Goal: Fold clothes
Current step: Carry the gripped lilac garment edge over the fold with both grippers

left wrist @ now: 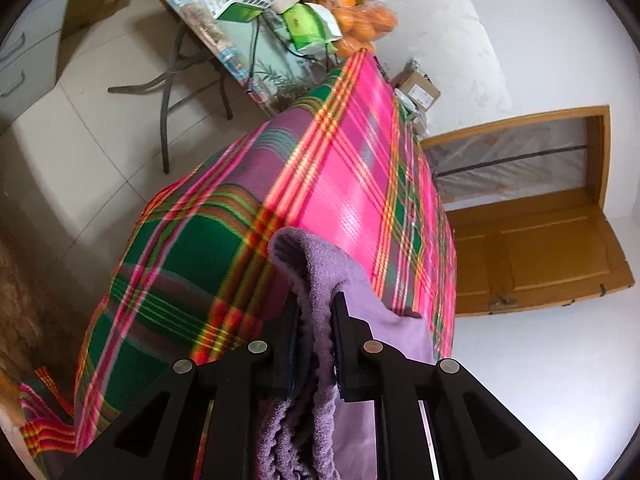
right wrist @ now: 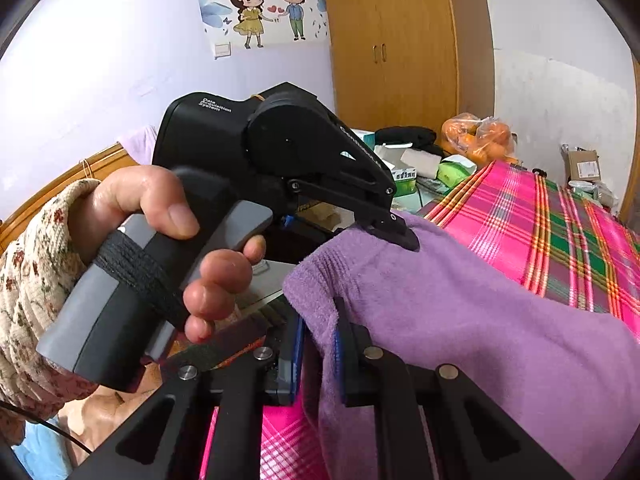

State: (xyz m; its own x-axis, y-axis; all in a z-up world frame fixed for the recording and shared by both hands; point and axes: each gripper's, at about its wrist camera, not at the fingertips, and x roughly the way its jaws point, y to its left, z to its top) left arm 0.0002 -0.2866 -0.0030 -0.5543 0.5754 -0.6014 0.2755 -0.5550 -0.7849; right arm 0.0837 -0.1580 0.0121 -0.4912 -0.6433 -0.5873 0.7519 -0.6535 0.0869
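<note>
A purple fleece garment (left wrist: 332,276) hangs pinched between the fingers of my left gripper (left wrist: 318,320), which is shut on it above the pink plaid bedspread (left wrist: 352,184). In the right wrist view the same purple garment (right wrist: 460,304) is stretched between both grippers. My right gripper (right wrist: 320,320) is shut on its near edge. The left gripper (right wrist: 394,230), held by a hand, clamps the garment's far edge just ahead and to the left. The garment is lifted, its right part draping toward the bed.
A folding table (left wrist: 240,52) with boxes and a bag of oranges (left wrist: 352,12) stands beyond the bed. A wooden door (left wrist: 536,248) and a wardrobe (right wrist: 392,40) line the walls. A cardboard box (right wrist: 582,164) sits at the bed's far side.
</note>
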